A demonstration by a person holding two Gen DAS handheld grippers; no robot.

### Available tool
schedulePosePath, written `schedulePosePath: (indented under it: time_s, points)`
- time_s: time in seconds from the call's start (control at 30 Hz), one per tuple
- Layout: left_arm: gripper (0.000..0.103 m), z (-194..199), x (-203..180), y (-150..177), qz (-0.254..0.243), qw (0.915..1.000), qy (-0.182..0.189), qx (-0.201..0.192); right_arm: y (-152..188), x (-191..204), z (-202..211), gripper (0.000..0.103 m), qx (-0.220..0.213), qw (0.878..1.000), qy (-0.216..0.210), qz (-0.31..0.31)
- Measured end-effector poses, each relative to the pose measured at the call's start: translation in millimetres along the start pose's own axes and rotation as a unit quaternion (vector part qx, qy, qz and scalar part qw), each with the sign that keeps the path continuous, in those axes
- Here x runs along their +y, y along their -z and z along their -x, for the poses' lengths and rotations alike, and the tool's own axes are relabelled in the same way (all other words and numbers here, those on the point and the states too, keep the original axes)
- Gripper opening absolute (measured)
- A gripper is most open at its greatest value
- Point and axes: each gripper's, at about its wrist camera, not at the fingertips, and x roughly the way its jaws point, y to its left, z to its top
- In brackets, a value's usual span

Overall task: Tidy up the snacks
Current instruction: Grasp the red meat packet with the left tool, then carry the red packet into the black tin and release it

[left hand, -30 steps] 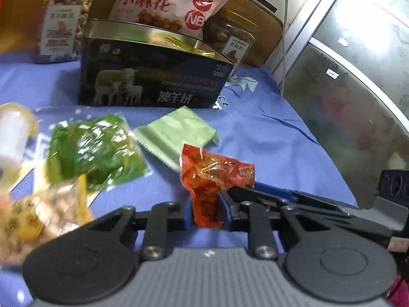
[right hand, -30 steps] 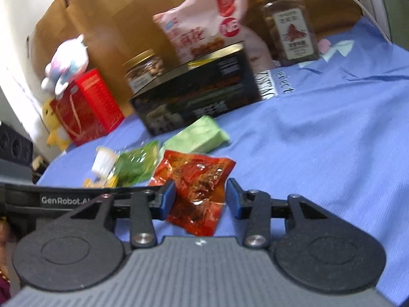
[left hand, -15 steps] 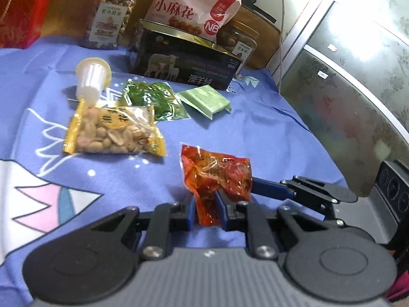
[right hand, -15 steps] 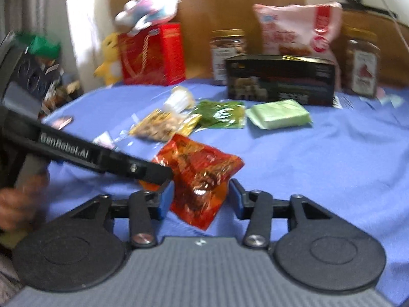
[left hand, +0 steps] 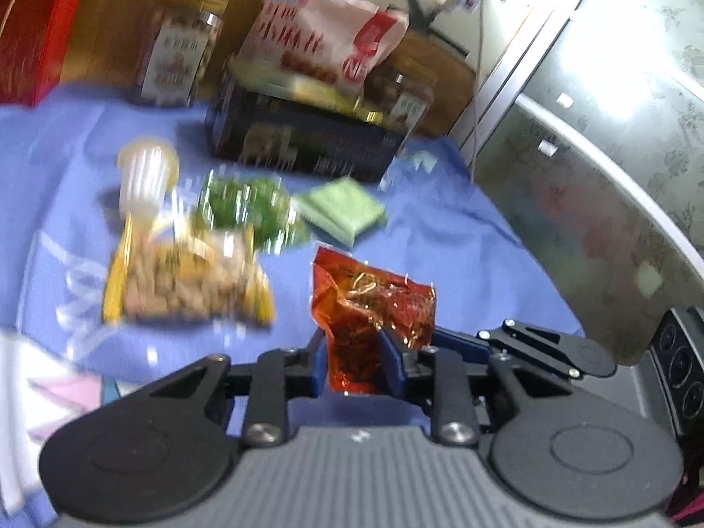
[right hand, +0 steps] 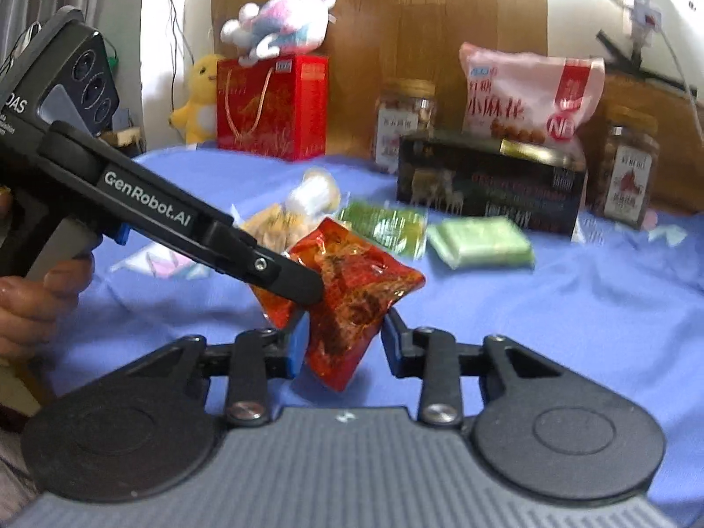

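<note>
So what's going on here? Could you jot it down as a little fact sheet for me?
held item: crinkly red foil snack packet, lifted above the cloth
left gripper: shut on the packet
right gripper: open, fingers either side of the packet's lower end
surface: blue cloth
loose snacks: yellow peanut bag, dark green packet, pale green flat packet, small white cup
behind: black rectangular tin, pink snack bag

A blue cloth (right hand: 594,290) covers the table, backed by a brown wooden panel (right hand: 440,22). A frosted patterned glass door (left hand: 616,141) glows with daylight at the right.
</note>
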Motion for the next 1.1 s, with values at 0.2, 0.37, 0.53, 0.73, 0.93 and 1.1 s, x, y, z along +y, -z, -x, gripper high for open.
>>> schedulePosePath:
  time_s: [0.2,0.37,0.53,0.73,0.93,1.1]
  points:
    - [0.025,-8.9,2.9,-36.8,-0.012,0.9998,-0.013,-0.009,-25.0,-12.2,-19.8,0.038,-0.014,1.0,0.011,0.023]
    - [0.025,-21.9,9.3,-76.3,-0.012,0.9995,-0.024,-0.02,-49.4,-36.2,-45.2,0.038,-0.006,1.0,0.004,0.008]
    - [0.025,-36.4,12.0,-136.9,-0.021,0.9969,-0.026,-0.071,-93.3,-61.4,-67.8,0.038,-0.05,0.998,0.032,0.009]
    - [0.025,-84.9,28.5,-182.6,-0.02,0.994,-0.058,-0.091,-118.2,-97.8,-122.2,0.039,-0.06,0.996,0.066,-0.016]
    - [0.024,-130.4,52.9,-183.5,-0.005,0.9923,-0.111,-0.054,-114.4,-115.1,-160.7,0.054,-0.027,0.994,0.097,-0.034]
    - [0.035,-111.4,50.7,-170.1,-0.025,0.9924,-0.097,-0.072,-111.6,-116.3,-140.4,0.054,-0.051,0.992,0.101,-0.058]
